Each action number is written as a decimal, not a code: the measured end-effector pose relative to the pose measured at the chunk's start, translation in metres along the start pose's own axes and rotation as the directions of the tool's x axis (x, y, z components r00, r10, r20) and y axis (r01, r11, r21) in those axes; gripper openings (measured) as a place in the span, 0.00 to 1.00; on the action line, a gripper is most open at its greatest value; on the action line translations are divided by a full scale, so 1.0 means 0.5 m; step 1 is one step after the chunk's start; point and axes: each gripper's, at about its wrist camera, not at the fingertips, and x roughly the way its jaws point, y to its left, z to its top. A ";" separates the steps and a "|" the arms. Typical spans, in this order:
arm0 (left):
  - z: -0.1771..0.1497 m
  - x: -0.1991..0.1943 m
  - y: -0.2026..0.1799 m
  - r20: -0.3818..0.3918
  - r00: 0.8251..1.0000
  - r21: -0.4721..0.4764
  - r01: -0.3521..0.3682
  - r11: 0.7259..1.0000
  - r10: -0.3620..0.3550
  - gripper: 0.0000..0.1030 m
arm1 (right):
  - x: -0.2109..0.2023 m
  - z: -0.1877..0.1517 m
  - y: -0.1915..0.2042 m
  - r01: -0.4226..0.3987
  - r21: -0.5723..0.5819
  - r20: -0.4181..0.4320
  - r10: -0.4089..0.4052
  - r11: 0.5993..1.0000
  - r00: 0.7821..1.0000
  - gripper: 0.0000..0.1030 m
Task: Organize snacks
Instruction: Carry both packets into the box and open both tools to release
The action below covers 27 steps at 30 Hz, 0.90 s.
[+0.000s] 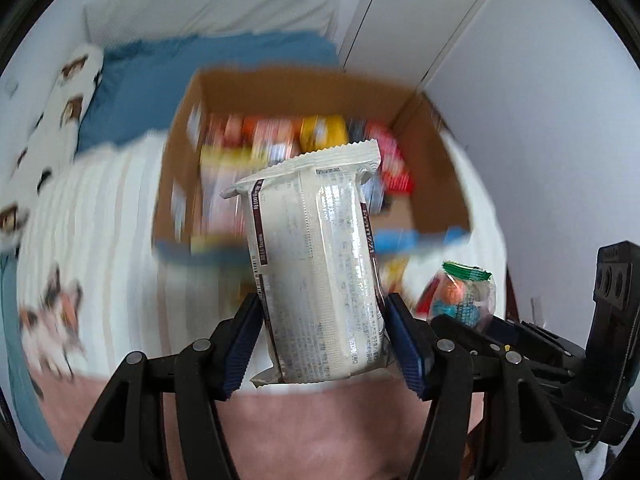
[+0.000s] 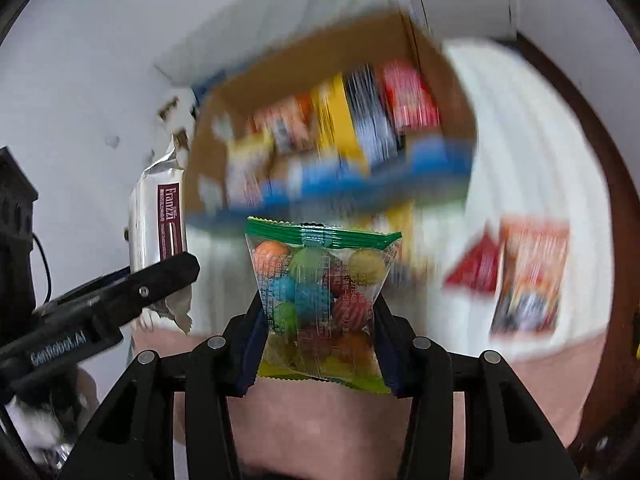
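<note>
Blue pads of the left gripper (image 1: 324, 344) clamp both sides of a white cracker pack (image 1: 316, 264), held upright w/ its crimped top toward the cardboard box (image 1: 304, 92). Right gripper (image 2: 318, 340) pinches a clear candy bag (image 2: 320, 300) w/ green seal, coloured balls inside, also just short of the box. Box sits on a white-striped blanket (image 1: 100, 216), packed w/ blurred red, yellow & orange snacks. Two loose packets, red (image 2: 476, 268) & orange (image 2: 532, 276), lie on the blanket right of the box.
</note>
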 end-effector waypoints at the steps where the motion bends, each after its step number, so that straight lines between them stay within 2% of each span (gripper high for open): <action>1: 0.024 -0.009 0.001 0.015 1.000 0.006 -0.004 1.000 0.004 0.58 | -0.008 0.037 0.002 0.013 -0.009 0.022 -0.012 1.000 1.000 0.49; 3: 0.087 -0.013 -0.003 0.036 0.999 0.029 -0.022 0.999 0.021 0.58 | 0.003 0.110 0.011 0.051 -0.022 0.046 -0.050 0.998 0.998 0.49; 5: 0.149 0.008 -0.002 0.028 0.999 0.046 -0.047 0.998 0.046 0.58 | 0.026 0.183 -0.012 0.088 -0.025 0.036 -0.087 0.996 0.996 0.49; 9: 0.204 0.111 0.004 -0.058 0.996 0.044 -0.067 0.997 0.069 0.58 | 0.089 0.251 -0.037 0.157 -0.043 -0.009 -0.157 0.987 0.988 0.49; 11: 0.199 0.155 0.017 -0.098 0.992 0.037 -0.074 0.997 0.077 0.58 | 0.132 0.274 -0.052 0.175 -0.047 -0.052 -0.177 0.983 0.983 0.49; 16: 0.193 0.272 0.042 -0.222 0.972 0.022 -0.074 0.997 0.077 0.58 | 0.207 0.271 -0.075 0.198 -0.055 -0.116 -0.203 0.979 0.972 0.49; 21: 0.163 0.352 0.057 -0.331 0.938 0.033 -0.093 0.995 0.099 0.59 | 0.261 0.257 -0.082 0.234 -0.074 -0.164 -0.243 0.970 0.956 0.49; 24: 0.144 0.384 0.071 -0.397 0.914 0.013 -0.088 0.996 0.085 0.58 | 0.277 0.260 -0.088 0.251 -0.060 -0.191 -0.258 0.966 0.947 0.51; 26: 0.138 0.390 0.080 -0.408 0.911 -0.021 -0.071 0.997 0.056 0.58 | 0.269 0.263 -0.080 0.237 -0.060 -0.208 -0.244 0.970 0.947 0.61; 27: 0.138 0.389 0.083 -0.409 0.911 -0.031 -0.068 0.997 0.049 0.58 | 0.269 0.263 -0.078 0.242 -0.059 -0.212 -0.249 0.969 0.945 0.73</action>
